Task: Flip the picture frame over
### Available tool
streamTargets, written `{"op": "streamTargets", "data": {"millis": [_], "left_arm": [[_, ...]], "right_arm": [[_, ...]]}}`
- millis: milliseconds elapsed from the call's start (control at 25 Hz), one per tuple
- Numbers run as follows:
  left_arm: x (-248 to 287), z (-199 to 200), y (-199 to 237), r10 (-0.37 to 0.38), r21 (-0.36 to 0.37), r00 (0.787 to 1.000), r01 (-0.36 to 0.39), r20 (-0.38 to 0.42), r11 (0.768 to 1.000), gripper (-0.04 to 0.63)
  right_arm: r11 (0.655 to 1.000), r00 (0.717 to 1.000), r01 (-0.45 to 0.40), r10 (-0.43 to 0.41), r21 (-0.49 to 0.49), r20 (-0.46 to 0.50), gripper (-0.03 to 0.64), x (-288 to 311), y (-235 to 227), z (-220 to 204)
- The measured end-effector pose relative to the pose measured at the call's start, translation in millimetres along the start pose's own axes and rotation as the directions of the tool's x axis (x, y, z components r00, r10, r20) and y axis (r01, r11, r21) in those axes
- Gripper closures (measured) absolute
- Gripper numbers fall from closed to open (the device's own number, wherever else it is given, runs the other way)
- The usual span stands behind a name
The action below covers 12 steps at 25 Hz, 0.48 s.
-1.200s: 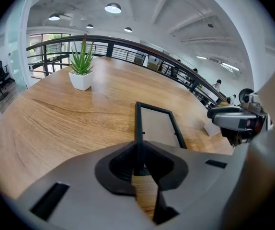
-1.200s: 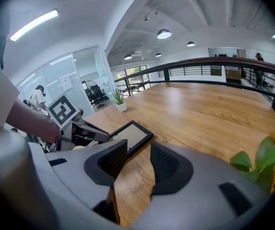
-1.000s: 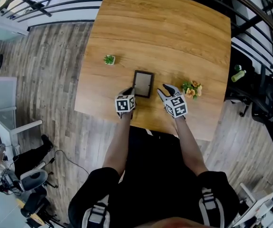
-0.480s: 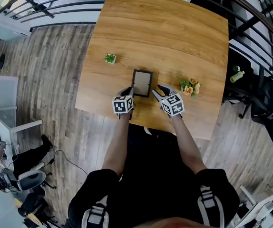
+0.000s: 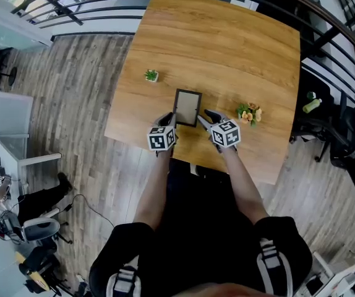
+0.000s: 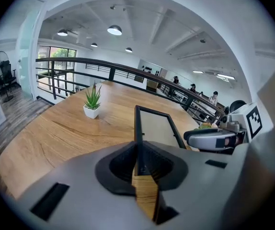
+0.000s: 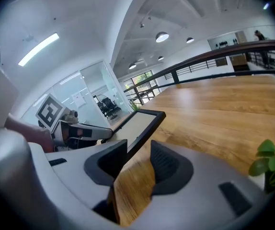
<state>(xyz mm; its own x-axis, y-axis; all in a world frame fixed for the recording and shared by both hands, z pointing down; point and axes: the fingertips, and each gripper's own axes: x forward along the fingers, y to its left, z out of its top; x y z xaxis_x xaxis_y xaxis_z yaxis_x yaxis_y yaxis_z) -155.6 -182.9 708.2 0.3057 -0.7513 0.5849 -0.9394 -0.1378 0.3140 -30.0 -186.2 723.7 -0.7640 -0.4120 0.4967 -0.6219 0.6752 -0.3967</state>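
A black picture frame (image 5: 187,107) with a pale panel lies near the table's front edge, its near end lifted off the wood. My left gripper (image 5: 171,122) is shut on the frame's near left edge; in the left gripper view the thin black edge (image 6: 138,128) runs straight between the pressed pads of the left gripper (image 6: 138,160). My right gripper (image 5: 205,120) stands at the frame's right side. In the right gripper view the frame (image 7: 138,123) passes between the jaws of the right gripper (image 7: 136,160), which stand apart with a gap on the right.
A small potted plant (image 5: 151,75) stands left of the frame on the wooden table (image 5: 227,42). A bunch of orange flowers (image 5: 249,113) lies just right of my right gripper. A dark railing (image 5: 326,17) runs past the table's far and right sides.
My left gripper has risen, lifting the frame's near end. The right gripper has moved left, up to the frame's right edge.
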Motion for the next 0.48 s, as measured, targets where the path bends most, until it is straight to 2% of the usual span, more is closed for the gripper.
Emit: {"op": "streamTargets", "data": {"millis": [240,480], "left_arm": [[-16.0,12.6,-1.8,0.012,0.02,0.998,-0.014,0.069,1.0,0.537],[-23.7,24.5,-11.2,0.003,0.042,0.993,-0.008,0.116,0.999,0.537]], "right_arm": [[0.999,0.999,-0.042,0.041,0.022,0.034,0.459,0.9,9.2,10.7],[0.985,0.991,-0.112,0.101,0.133,0.084,0.459,-1.7,12.8,15.2]]}}
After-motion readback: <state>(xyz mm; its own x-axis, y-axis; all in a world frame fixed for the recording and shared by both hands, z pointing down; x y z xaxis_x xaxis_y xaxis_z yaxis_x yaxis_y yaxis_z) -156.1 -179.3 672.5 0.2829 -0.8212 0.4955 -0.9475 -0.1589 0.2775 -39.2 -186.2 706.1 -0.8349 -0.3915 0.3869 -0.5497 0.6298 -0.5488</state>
